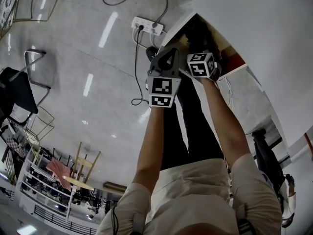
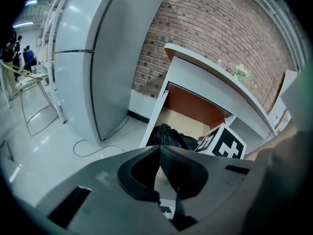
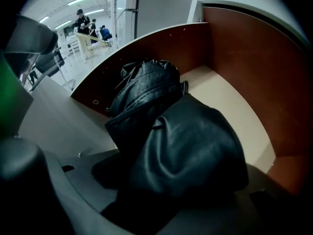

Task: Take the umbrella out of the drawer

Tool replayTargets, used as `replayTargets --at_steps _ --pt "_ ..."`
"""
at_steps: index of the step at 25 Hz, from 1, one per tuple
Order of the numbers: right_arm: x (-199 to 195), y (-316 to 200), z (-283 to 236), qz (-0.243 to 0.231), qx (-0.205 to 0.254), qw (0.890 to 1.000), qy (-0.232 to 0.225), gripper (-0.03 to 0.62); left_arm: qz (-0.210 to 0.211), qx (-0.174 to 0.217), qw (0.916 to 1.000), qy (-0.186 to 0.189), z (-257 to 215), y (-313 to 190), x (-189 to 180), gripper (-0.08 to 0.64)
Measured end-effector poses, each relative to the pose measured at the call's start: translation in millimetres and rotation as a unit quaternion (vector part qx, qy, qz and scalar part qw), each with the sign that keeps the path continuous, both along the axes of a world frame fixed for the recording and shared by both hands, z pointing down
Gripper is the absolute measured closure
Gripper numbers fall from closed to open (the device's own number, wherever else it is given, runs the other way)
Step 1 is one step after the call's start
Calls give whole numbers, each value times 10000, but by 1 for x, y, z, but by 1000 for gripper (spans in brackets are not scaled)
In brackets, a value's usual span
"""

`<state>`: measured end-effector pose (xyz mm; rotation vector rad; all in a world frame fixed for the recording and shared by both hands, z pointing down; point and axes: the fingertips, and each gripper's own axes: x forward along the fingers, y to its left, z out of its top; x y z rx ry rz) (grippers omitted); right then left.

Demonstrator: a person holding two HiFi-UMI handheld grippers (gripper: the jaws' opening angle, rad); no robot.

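Observation:
The umbrella (image 3: 186, 146) is a crumpled, shiny black bundle lying in the open drawer (image 3: 234, 58), which has brown inner walls and a pale bottom. My right gripper (image 3: 171, 190) reaches steeply down into the drawer; its jaws stand wide on either side of the bundle, and I see no pad pressing on it. In the head view the right gripper (image 1: 205, 48) dips into the drawer (image 1: 173, 28), its tips hidden. My left gripper (image 2: 160, 148) hovers outside, in front of the drawer, with its jaw tips together and nothing in them. The umbrella (image 2: 168, 135) shows beyond them.
A white cabinet top (image 1: 254, 23) overhangs the drawer. A power strip (image 1: 146, 26) with trailing cables lies on the floor to the left. A tall grey cabinet (image 2: 98, 58) and a brick wall (image 2: 220, 33) stand behind. Chairs (image 1: 29, 82) are far left.

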<state>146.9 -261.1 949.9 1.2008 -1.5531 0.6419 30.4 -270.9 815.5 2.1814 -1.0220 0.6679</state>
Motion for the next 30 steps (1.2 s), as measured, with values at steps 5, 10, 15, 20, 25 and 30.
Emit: replayTargets --at_steps 5,10,15,20,25,30 --pt "2 1 -2 55 52 10000 -41 273 -19 -27 10000 27 0 -2 -3 551" --pt "3 1 -8 114 64 9991 -408 284 -28 -120 9999 -14 5 5 -4 551" --pt "2 4 -14 72 132 9982 -589 290 41 -185 9998 -102 6 15 -2 551" --pt "0 3 -27 -4 208 9975 -671 291 48 -200 9997 -88 0 14 -2 551" --pt "-5 9 -43 -12 178 9969 -767 291 45 -151 9999 -67 -13 9 -2 551" --pt "-8 9 -68 -68 232 9965 -801 291 49 -93 9999 -80 -34 4 -3 551"
